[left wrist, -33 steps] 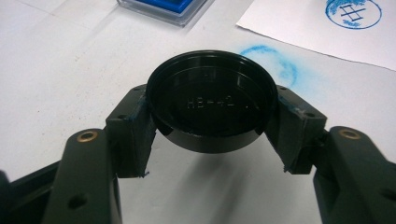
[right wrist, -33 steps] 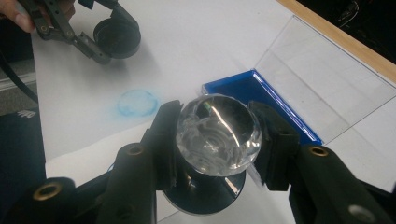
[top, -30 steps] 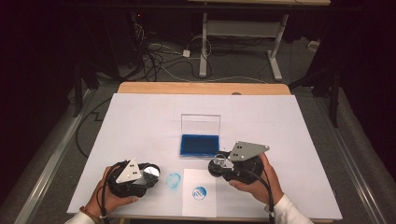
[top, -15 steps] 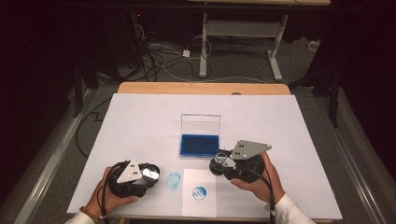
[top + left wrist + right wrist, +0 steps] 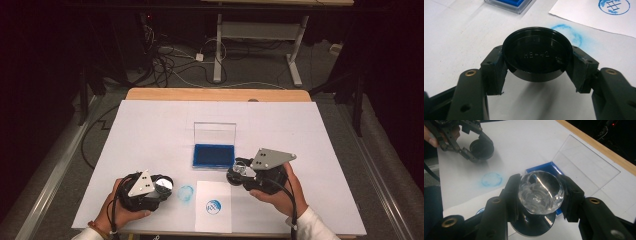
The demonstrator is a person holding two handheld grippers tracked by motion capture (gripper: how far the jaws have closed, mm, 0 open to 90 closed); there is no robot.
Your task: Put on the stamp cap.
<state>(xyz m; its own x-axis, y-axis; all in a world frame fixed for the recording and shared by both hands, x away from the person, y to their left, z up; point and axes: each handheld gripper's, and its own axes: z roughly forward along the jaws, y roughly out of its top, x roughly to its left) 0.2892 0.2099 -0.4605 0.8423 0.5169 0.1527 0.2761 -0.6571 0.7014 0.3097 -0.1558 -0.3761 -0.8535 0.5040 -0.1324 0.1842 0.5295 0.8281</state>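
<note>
We read raised lettering on the black round cap [image 5: 537,60], roughly "HB-42", though the middle characters are unclear. The left gripper [image 5: 537,65] has its jaws clamped on that cap from both sides, holding it just above the white table sheet [image 5: 150,135]. In the high view the left gripper [image 5: 152,189] sits at the near left of the sheet, in the person's left hand [image 5: 117,212].

The right gripper [image 5: 541,192] has its jaws clamped on the clear knob of a stamp [image 5: 541,191], whose dark round base shows below the knob. In the high view the right gripper [image 5: 240,176] holds it just at the near right corner of the ink pad case [image 5: 214,155].

The case is open, clear lid [image 5: 215,133] standing up, with a blue pad inside filling the tray.

The white paper [image 5: 214,212] near the table edge carries a round blue stamp mark [image 5: 213,205]; the left gripper view shows a cross-like sign in it [image 5: 614,4], not readable. A blue ink ring [image 5: 185,194] smudges the sheet between cap and paper.

The right gripper view shows the left gripper and cap farther off [image 5: 481,148].
</note>
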